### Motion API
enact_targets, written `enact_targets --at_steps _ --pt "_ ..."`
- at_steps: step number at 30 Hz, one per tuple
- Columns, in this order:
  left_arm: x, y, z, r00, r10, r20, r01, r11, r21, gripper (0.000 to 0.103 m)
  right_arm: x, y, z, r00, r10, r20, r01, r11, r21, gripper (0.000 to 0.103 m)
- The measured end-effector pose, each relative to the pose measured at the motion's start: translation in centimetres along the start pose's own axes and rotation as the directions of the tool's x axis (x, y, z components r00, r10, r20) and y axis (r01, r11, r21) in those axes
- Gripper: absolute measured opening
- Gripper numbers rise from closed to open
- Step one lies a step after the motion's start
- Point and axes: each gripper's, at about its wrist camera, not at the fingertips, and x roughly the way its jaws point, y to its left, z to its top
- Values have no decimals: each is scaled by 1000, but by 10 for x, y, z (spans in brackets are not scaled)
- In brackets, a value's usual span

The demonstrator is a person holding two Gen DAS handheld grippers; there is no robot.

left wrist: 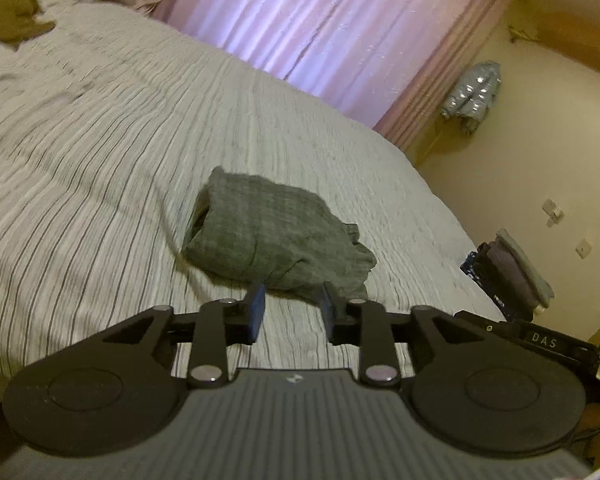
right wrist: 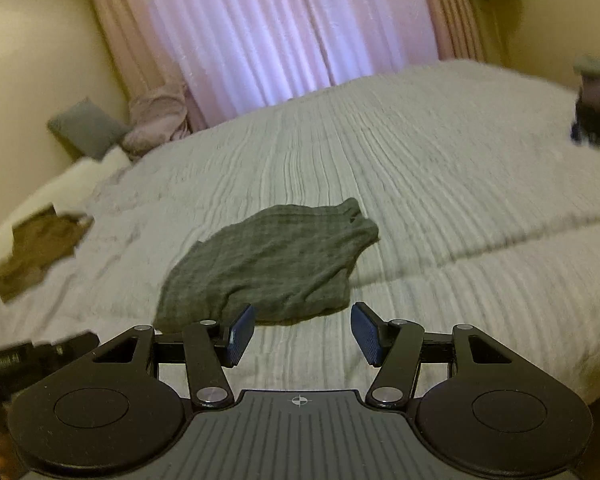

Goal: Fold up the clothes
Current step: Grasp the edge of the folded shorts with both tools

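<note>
A grey checked garment [left wrist: 276, 236] [right wrist: 272, 264] lies folded into a compact bundle on the striped white bedspread [left wrist: 100, 140] [right wrist: 440, 152]. My left gripper [left wrist: 294, 290] hovers just at its near edge, fingers apart, and nothing sits between them. My right gripper [right wrist: 302, 310] is also just short of the bundle's near edge, jaws wide and empty. A crumpled brown garment [left wrist: 4, 8] [right wrist: 40, 252] lies farther off on the bed, toward the pillows.
A stack of folded clothes [left wrist: 512, 276] [right wrist: 598, 108] sits at the bed's far corner. Pink curtains [left wrist: 320, 28] [right wrist: 280, 32] hang behind the bed. A grey pillow [right wrist: 86, 128] and a pink bundle [right wrist: 160, 120] lie at the head. A silver jacket [left wrist: 474, 92] hangs on the wall.
</note>
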Motion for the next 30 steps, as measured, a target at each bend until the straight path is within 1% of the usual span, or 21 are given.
enact_targets --at_steps 1,3,4,5,8,9,13,14,18,20,22,24,26,28,30 --pt "0 3 -2 1000 2 -8 -2 1000 -20 26 5 -8 -3 1000 30 -7 -29 997 66 58" --pt "2 11 -5 1000 7 -25 -8 998 -61 29 16 -27 -11 995 99 -18 -93 972 216 58" --pt "3 15 -6 999 10 -33 -13 997 -81 31 22 -37 -16 991 135 -18 -124 947 296 58" --pt "6 19 -7 999 13 -40 -17 995 -101 32 28 -47 -21 985 171 -14 -153 914 376 58" --pt "16 35 -6 998 22 -51 -31 984 -176 36 50 -70 -34 967 256 -4 -211 803 558 58" --pt "22 40 -5 998 22 -54 -33 979 -203 38 57 -74 -34 963 269 3 -220 779 588 58" --pt "49 57 1 998 19 -57 -35 954 -299 40 84 -86 -33 952 305 34 -247 698 673 58" --pt "57 60 2 998 15 -54 -32 947 -319 40 91 -88 -32 952 305 34 -244 685 687 58" --pt "92 70 8 999 10 -37 -24 919 -394 43 122 -96 -28 959 282 17 -205 653 729 58" --pt "108 76 9 999 26 -29 -36 906 -422 44 135 -99 -27 966 259 -1 -171 643 746 58" --pt "121 82 9 999 43 -21 -48 893 -447 44 146 -101 -25 966 257 -13 -158 633 758 58" --pt "130 89 7 998 58 -14 -58 883 -466 44 153 -102 -25 968 250 -17 -150 634 758 58" --pt "134 95 5 998 62 8 -50 872 -486 44 159 -103 -25 969 246 -16 -149 634 758 57" --pt "136 98 6 998 62 25 -43 873 -486 43 165 -104 -25 969 249 -8 -157 635 756 57" --pt "139 99 9 998 60 27 -40 884 -465 41 169 -103 -24 968 252 -1 -167 643 748 57"
